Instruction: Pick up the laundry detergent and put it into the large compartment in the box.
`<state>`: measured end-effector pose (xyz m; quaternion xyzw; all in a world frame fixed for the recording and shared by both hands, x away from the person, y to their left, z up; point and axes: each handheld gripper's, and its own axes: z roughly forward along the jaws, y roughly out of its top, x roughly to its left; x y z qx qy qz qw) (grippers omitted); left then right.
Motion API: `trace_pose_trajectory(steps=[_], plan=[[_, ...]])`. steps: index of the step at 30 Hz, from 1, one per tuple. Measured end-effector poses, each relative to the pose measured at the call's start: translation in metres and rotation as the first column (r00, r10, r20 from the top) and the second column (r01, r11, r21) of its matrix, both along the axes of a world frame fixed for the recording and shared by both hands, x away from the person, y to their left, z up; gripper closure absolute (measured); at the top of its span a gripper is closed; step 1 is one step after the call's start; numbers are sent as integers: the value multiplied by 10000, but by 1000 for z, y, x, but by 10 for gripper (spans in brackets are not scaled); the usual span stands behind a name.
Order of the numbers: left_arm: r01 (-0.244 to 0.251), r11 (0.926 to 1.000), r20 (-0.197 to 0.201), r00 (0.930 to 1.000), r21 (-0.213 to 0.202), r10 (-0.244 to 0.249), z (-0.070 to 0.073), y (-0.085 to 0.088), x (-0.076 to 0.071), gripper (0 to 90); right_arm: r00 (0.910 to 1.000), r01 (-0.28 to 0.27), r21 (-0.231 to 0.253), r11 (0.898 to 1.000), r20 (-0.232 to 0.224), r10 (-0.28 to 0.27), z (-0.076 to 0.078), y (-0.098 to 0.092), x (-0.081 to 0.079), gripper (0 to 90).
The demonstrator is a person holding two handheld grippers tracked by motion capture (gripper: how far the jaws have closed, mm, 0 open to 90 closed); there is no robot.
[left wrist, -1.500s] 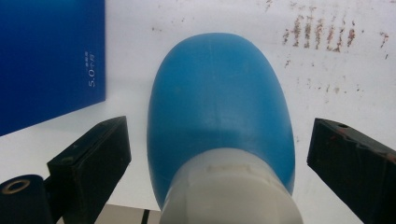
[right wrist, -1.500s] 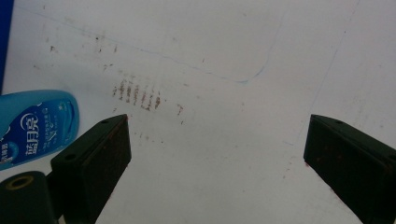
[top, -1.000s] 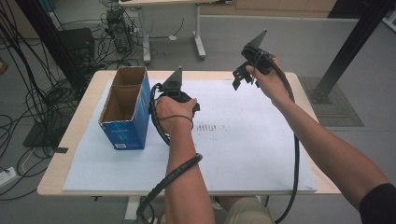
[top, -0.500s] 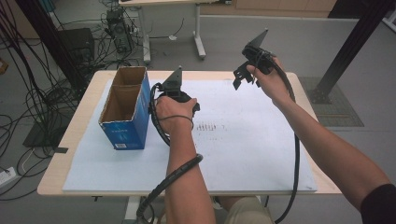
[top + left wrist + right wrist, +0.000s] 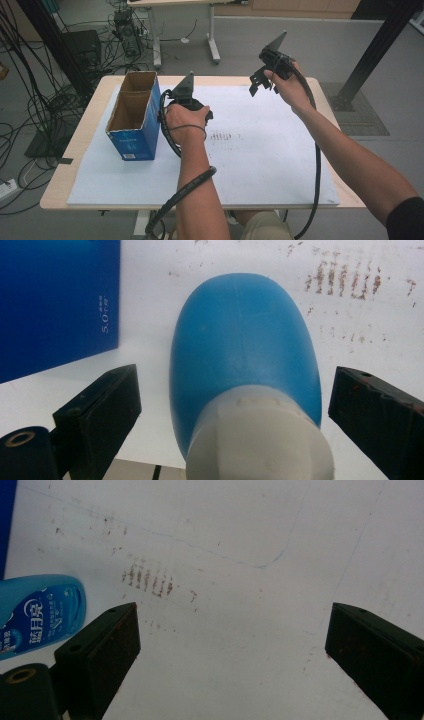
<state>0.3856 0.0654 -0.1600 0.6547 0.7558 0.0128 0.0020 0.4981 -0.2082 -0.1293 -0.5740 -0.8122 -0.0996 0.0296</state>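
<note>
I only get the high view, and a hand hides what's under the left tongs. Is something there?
Observer: Yes, a blue plastic bottle with a white cap lies on the white sheet, between the open left tongs, untouched.
Operator: Are the other tongs holding anything?
Observer: No. The right tongs are open, with bare sheet between their jaws.
Operator: Does the bottle have writing?
Observer: Yes, the right gripper view shows white characters on its label.
Operator: Is it touching the blue cardboard box?
Observer: No, white sheet shows between them.
</note>
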Motion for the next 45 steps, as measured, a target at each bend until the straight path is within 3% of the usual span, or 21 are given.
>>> trace_pose_trajectory(steps=[32, 40, 45], plan=[[-118, 9999, 51, 9999, 62, 118, -4, -3, 1, 128, 10000, -32, -101, 9999, -16, 31, -1, 4, 0, 76], [-251, 9997, 18, 9997, 19, 251, -9, -2, 0, 216, 10000, -13, -143, 9999, 34, 14, -1, 4, 0, 76], [-272, 9996, 33, 9996, 46, 272, -9, -2, 0, 325, 10000, -27, -173, 9998, 42, 27, -1, 3, 0, 76]])
